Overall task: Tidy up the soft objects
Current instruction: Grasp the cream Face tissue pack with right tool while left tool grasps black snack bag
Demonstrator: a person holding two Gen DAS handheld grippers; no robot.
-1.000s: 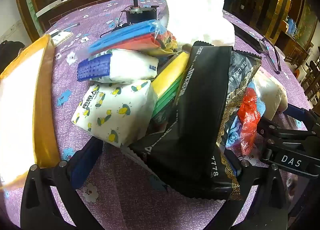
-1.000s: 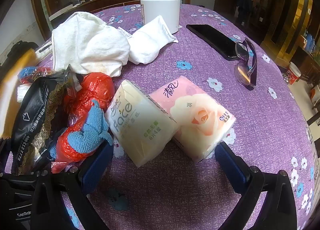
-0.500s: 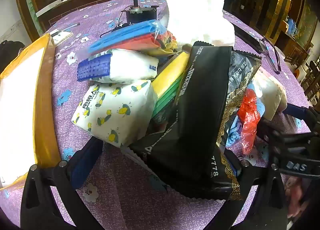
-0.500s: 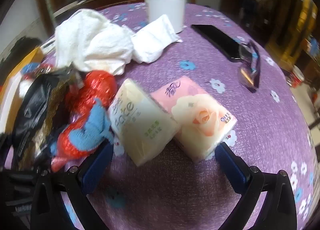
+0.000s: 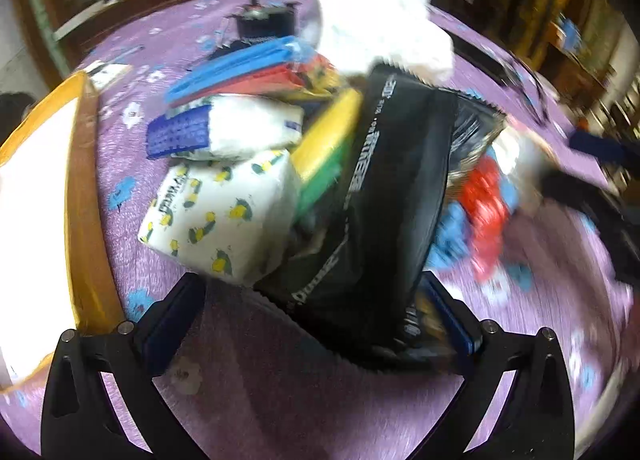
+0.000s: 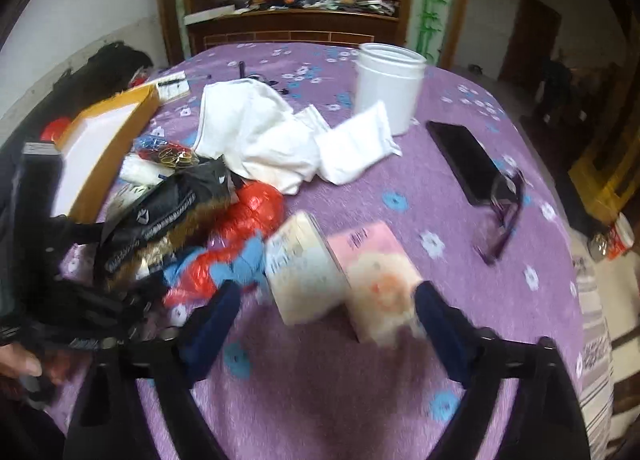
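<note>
The right gripper (image 6: 326,302), jaws just narrowing, brackets the cream tissue pack (image 6: 304,272) and pink tissue pack (image 6: 378,280); whether the pads press them is too blurred to tell. The left gripper (image 5: 316,310) stands wide around the black pouch (image 5: 384,200).

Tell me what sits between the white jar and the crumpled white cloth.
A small white pouch lies between the white jar and the white cloth, seen in the right wrist view.

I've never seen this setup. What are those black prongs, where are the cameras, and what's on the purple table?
No robot: a person holds a hand-held gripper in each hand, each with a camera looking along its two fingers. The left hand-held gripper stands open around a black packet, beside a lemon-print tissue pack. The right hand-held gripper has just been closing around a cream tissue pack and a pink tissue pack, not yet squeezing. White cloths and a jar sit farther back on the purple tablecloth.
</note>
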